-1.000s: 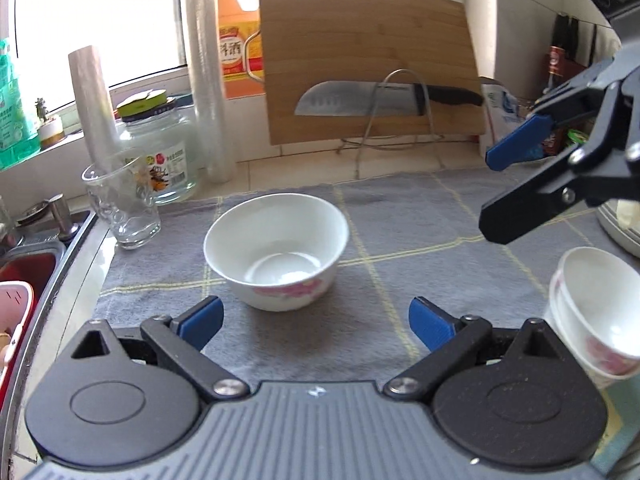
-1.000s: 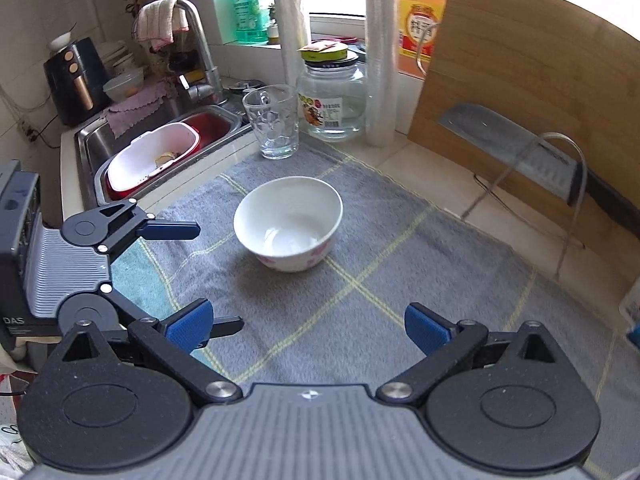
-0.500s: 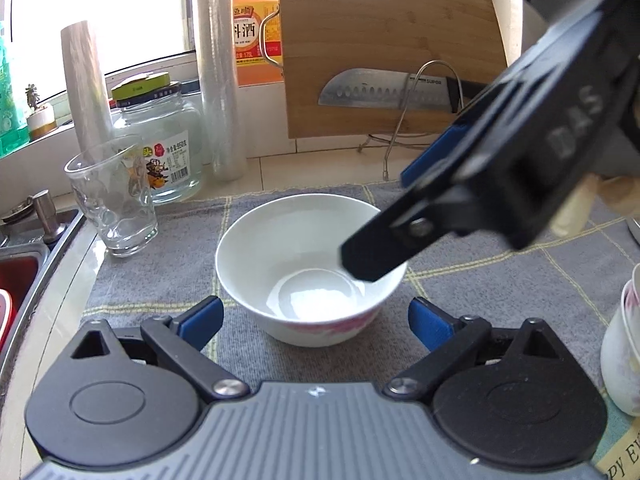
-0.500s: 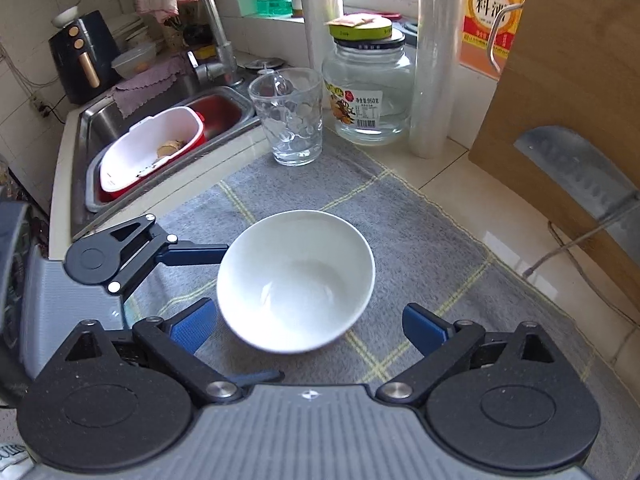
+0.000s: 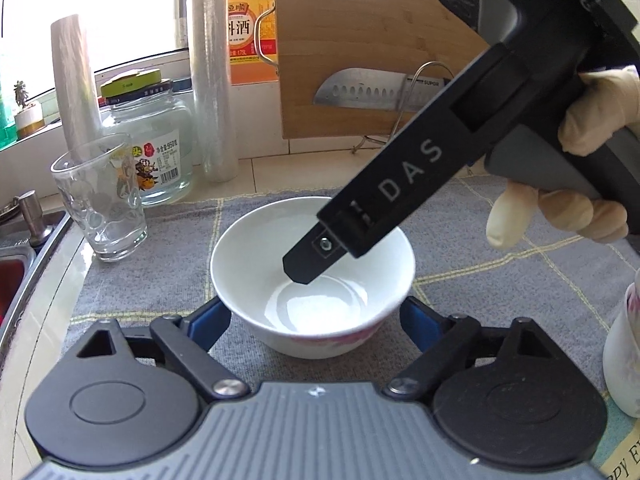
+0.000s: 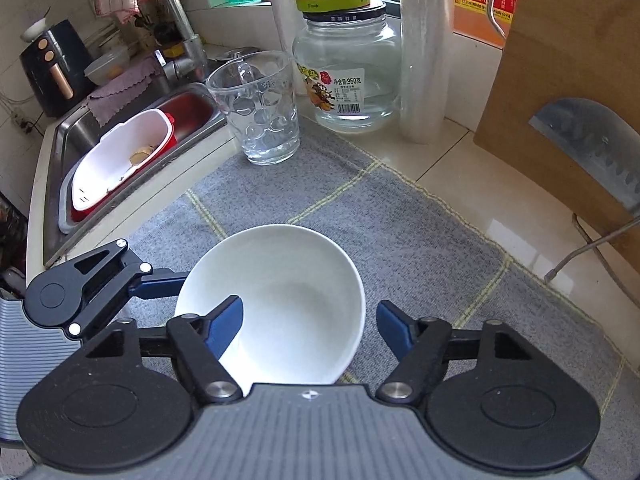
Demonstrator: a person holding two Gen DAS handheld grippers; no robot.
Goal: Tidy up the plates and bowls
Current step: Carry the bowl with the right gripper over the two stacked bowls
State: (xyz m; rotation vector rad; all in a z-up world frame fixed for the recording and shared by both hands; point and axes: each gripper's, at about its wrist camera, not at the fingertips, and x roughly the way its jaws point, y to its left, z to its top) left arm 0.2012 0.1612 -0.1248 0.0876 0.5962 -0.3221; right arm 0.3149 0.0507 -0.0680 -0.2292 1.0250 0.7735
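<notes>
A white bowl (image 5: 248,264) (image 6: 304,280) with a pink pattern low on its side stands on the grey checked cloth (image 5: 168,248). My left gripper (image 5: 312,316) is around its lower body. Its jaws are closing, and both blue pads (image 5: 212,320) lie against the bowl's sides under the rim. My right gripper (image 6: 308,324) comes in from above, held by a gloved hand (image 5: 560,208). Its jaws are closing too. Its left finger (image 6: 226,322) dips inside the bowl, and the right one stands just outside the wall without touching it.
A glass tumbler (image 5: 100,200) and a lidded jar (image 5: 156,148) stand to the left behind the bowl, with film rolls (image 5: 212,80) beside them. A knife (image 5: 360,90) rests against the upright cutting board (image 5: 360,20). Another white bowl (image 5: 624,348) stands at the right edge, and the sink (image 6: 188,108) is on the left.
Both grippers have come up to the bowl. The left jaws have narrowed onto its sides. The right gripper has swung over it, sunk, and narrowed, with one finger now inside.
</notes>
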